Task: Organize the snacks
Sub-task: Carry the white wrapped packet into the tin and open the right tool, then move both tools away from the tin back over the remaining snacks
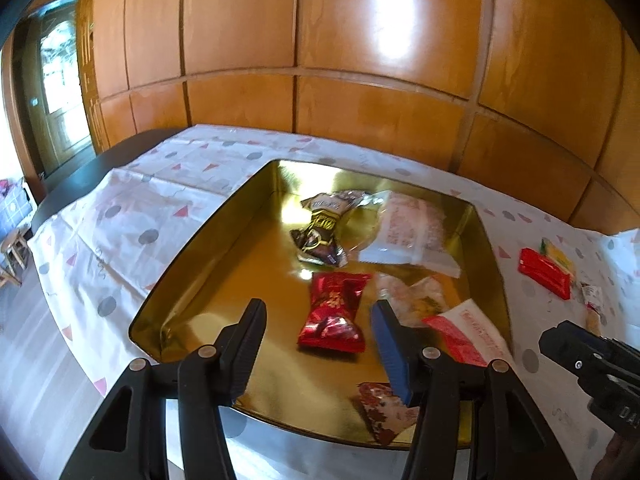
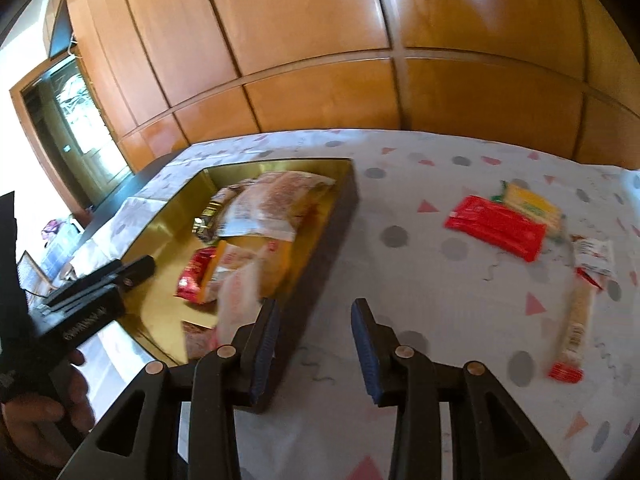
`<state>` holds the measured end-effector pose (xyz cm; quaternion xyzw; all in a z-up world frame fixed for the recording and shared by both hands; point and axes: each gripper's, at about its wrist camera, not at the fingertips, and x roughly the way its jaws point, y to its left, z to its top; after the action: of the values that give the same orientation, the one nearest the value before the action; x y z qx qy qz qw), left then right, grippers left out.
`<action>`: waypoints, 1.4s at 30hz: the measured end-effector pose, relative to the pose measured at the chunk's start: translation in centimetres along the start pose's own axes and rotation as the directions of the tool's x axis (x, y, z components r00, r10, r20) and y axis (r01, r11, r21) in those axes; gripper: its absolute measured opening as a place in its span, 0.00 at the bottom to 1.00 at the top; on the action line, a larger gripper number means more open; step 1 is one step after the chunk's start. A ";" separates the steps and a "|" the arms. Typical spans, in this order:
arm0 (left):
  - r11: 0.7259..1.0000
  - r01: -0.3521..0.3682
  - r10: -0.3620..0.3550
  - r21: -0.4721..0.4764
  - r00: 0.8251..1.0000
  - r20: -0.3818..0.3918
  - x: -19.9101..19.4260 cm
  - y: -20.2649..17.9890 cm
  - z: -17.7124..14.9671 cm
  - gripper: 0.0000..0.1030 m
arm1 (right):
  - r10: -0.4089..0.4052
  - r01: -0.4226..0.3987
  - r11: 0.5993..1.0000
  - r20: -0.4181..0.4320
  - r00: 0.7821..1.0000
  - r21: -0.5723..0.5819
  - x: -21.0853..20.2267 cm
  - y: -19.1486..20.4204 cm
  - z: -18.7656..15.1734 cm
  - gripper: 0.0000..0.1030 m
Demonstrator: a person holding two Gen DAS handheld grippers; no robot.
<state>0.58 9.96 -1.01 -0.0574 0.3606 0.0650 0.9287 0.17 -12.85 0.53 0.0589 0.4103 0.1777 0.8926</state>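
six wrapped snacks lie in the gold tray (image 1: 192,280) — a dark brown packet (image 1: 320,232), a clear pink-printed bag (image 1: 408,232), a red candy pack (image 1: 332,312) and three paler or red-and-white ones near the right wall — and four more lie on the cloth to the right, among them a flat red packet (image 2: 496,226), a yellow one (image 2: 532,202) and a long thin stick (image 2: 576,324). the left gripper (image 1: 320,320) hangs over the tray with fingers spread and empty; the right gripper (image 2: 314,320) sits over the tray's outer edge, fingers apart, pinching nothing. the tray rests on a white tablecloth (image 2: 400,280) dotted with grey circles and pink triangles, before orange wood panelling (image 1: 360,60), a door (image 1: 60,80) at far left.
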 end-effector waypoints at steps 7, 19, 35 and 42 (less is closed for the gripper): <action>0.999 0.021 -0.022 0.046 0.999 0.030 -1.2 -1.7 0.2 0.55 | -0.062 0.062 0.997 -0.007 0.998 0.048 -0.9 -2.8 -1.3 0.36; 0.941 0.064 -0.057 0.332 0.998 -0.032 1.0 -8.6 -0.7 0.61 | -0.081 0.080 0.994 0.004 0.997 0.077 -2.0 -4.4 -1.8 0.37; 0.966 0.075 -0.068 0.246 0.997 -0.034 0.5 -6.5 -0.5 0.59 | -0.139 0.137 0.982 0.009 0.990 0.133 -2.7 -7.0 -2.8 0.36; 0.968 0.100 -0.103 0.230 0.995 -0.001 -1.4 -7.1 -0.1 0.64 | -0.183 0.179 0.971 0.010 0.983 0.156 -3.3 -8.7 -3.4 0.36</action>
<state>0.62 2.80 0.30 0.0326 0.3572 -0.0245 0.9331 -2.03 -22.33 -1.52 0.0924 0.4154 0.0626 0.9028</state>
